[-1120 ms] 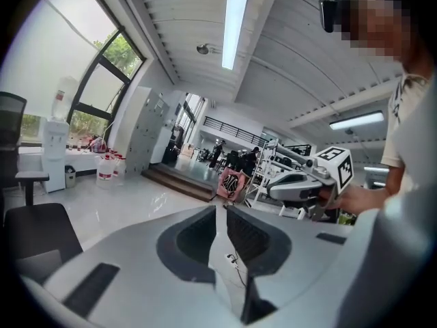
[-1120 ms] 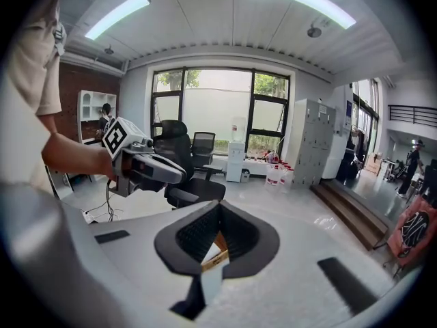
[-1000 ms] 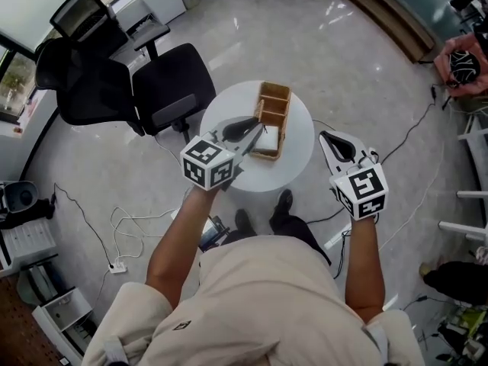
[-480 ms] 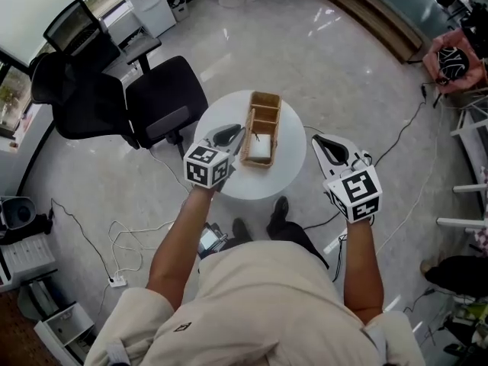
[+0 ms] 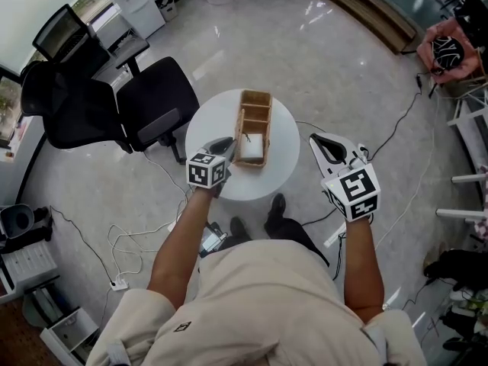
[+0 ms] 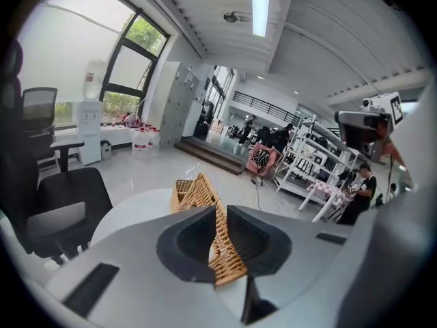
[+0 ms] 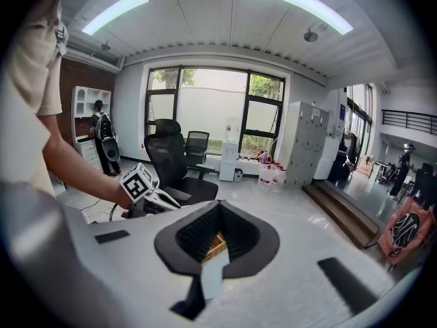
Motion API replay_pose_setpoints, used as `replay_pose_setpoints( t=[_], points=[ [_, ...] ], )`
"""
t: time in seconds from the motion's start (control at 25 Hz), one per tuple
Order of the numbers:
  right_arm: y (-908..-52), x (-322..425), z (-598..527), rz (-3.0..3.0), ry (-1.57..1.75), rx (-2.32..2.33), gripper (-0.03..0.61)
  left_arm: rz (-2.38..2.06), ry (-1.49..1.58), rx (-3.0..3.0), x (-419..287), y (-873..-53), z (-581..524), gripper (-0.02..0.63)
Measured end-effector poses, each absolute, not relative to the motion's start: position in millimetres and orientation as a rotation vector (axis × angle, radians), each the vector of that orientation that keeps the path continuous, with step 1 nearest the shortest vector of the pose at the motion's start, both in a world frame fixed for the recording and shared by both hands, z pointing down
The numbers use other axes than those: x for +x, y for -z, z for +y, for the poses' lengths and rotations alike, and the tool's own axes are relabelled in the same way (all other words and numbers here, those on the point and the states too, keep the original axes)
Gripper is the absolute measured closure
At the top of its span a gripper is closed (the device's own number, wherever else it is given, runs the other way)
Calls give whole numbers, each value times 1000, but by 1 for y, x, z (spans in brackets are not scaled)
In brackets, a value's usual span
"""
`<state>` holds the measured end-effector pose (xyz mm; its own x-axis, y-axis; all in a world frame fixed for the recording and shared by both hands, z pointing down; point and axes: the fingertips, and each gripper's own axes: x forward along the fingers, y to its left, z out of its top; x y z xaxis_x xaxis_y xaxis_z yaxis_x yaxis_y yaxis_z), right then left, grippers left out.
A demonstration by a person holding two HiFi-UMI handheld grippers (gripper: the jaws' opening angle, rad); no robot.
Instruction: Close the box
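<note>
A long wicker box with open compartments lies on the round white table. A white item sits in its near compartment. My left gripper is at the box's left edge, and in the left gripper view a thin wicker lid panel runs between its nearly closed jaws; the left gripper is shut on it. My right gripper hovers off the table's right side, apart from the box. Its tips meet in the right gripper view, with nothing held.
A black office chair stands just left of the table, a second one beyond it. Cables trail over the floor on both sides. The person's feet are at the table's near edge. Shelving stands at the far right.
My left gripper has moved from over the box's near compartment to its left edge, still shut. The right gripper has barely moved. The head view has shifted.
</note>
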<state>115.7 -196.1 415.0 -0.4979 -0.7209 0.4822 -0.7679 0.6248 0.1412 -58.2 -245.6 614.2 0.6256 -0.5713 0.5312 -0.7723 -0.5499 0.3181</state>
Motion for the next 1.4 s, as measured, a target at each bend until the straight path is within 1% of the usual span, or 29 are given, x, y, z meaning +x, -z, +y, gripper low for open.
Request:
replay_pose_setpoints(
  t=[0.56, 0.84, 1.04, 1.4],
  points=[
    [-417, 126, -210, -2359, -120, 1135, 584, -1004, -556, 2271, -34, -641, -237, 565],
    [-417, 134, -212, -2356, -123, 1133, 584, -989, -544, 2299, -18, -631, -240, 565],
    [-413, 138, -209, -2364, -120, 1136, 584, -1010, -492, 2381, -15, -591, -245, 565],
    [-393, 124, -202, -2437, -121, 1123, 584, -1093, -286, 2589, -31, -468, -249, 565]
  ],
)
